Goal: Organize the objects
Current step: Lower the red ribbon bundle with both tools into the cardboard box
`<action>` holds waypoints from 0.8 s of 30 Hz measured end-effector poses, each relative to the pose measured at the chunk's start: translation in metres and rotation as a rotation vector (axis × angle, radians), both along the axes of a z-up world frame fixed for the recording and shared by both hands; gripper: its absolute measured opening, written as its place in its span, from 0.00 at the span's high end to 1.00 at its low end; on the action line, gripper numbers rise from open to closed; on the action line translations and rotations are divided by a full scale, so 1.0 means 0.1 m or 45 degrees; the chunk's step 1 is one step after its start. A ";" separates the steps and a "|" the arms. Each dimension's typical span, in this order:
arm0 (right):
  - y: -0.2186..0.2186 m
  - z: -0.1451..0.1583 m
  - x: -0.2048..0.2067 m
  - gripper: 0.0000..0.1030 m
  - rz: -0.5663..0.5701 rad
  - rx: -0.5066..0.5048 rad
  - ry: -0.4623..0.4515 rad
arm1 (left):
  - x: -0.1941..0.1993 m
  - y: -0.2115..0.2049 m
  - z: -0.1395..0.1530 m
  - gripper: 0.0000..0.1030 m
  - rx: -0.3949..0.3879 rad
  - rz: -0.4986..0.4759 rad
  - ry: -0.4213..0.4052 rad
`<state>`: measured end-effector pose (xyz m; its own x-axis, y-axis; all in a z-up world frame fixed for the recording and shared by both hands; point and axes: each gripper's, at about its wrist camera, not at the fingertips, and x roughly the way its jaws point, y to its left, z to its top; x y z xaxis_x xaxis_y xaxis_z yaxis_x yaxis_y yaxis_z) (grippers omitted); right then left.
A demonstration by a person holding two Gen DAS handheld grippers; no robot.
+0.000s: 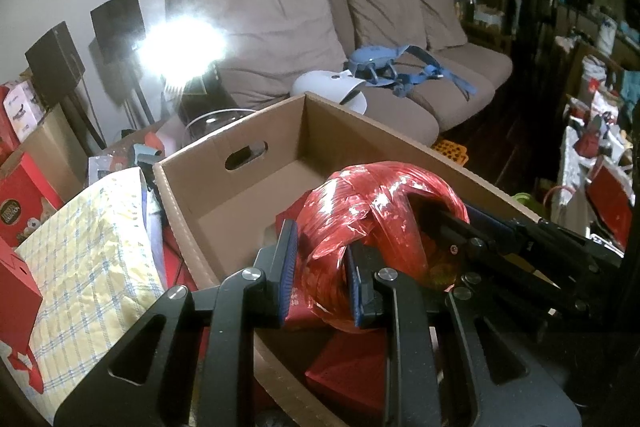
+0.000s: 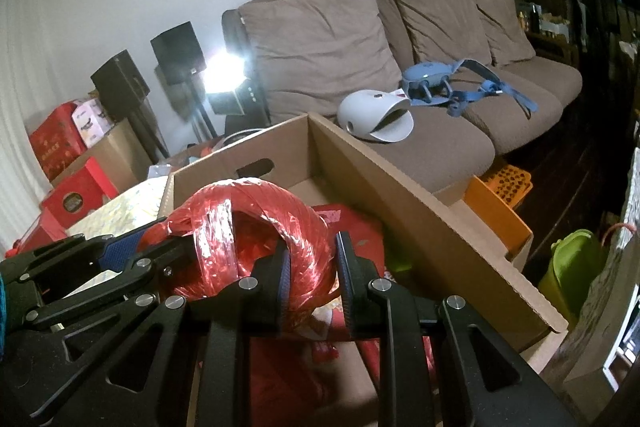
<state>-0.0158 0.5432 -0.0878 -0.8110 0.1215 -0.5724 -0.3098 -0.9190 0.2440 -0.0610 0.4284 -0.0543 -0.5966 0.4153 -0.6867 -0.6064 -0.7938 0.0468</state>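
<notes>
Both tongs grip one thing between them: a fat ring-shaped coil of shiny red plastic twine point(image 1: 384, 223), held up over the near end of an open brown cardboard box point(image 1: 240, 195) with an oval hand-hole in its end wall. The left tongs point(image 1: 320, 267) are closed to a narrow gap on the left side of the ring, their blue-padded fingers pressing the band from outside and from inside the hole. The right tongs point(image 2: 312, 267) are closed the same way on the opposite side of the coil, one finger threaded through the hole and the other on the outer face. Each wrist view shows the other tongs reaching in from the side and clamped on the coil. Under the coil, red flat packages point(image 2: 352, 227) lie on the floor of the box, while the far half of the box floor is bare cardboard. Left of the box lies a yellow and blue checked cloth bundle point(image 1: 88, 247), with red gift boxes point(image 1: 24, 195) beside it. Behind the box stands a brown fabric sofa point(image 2: 400, 39) carrying a white domed device point(image 2: 372, 115) and a blue strapped harness point(image 2: 444, 79).
</notes>
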 end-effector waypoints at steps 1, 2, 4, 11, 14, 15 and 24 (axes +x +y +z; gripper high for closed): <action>0.00 0.00 -0.01 0.80 0.000 -0.001 -0.002 | 0.00 0.01 0.00 0.80 -0.001 0.000 -0.001; 0.00 0.00 -0.01 0.80 -0.001 0.000 -0.004 | 0.00 0.01 -0.01 0.80 -0.003 0.000 -0.004; -0.01 0.00 -0.01 0.79 -0.002 0.008 -0.010 | 0.00 0.01 -0.01 0.80 -0.009 0.000 -0.008; 0.00 -0.02 -0.02 0.79 -0.004 0.015 -0.033 | -0.01 0.03 -0.04 0.80 -0.021 -0.002 -0.027; 0.01 -0.03 -0.04 0.79 -0.002 0.006 -0.044 | -0.02 0.02 -0.05 0.80 -0.025 -0.002 -0.031; 0.01 -0.04 -0.04 0.79 -0.002 0.006 -0.045 | -0.02 0.03 -0.05 0.80 -0.025 -0.001 -0.031; 0.03 -0.06 -0.05 0.79 0.003 0.006 -0.059 | -0.04 0.06 -0.07 0.80 -0.049 -0.010 -0.037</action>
<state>-0.0209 0.5465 -0.0942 -0.7840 0.1224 -0.6086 -0.3184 -0.9209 0.2250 -0.0649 0.4342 -0.0615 -0.5730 0.3928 -0.7193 -0.6141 -0.7870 0.0594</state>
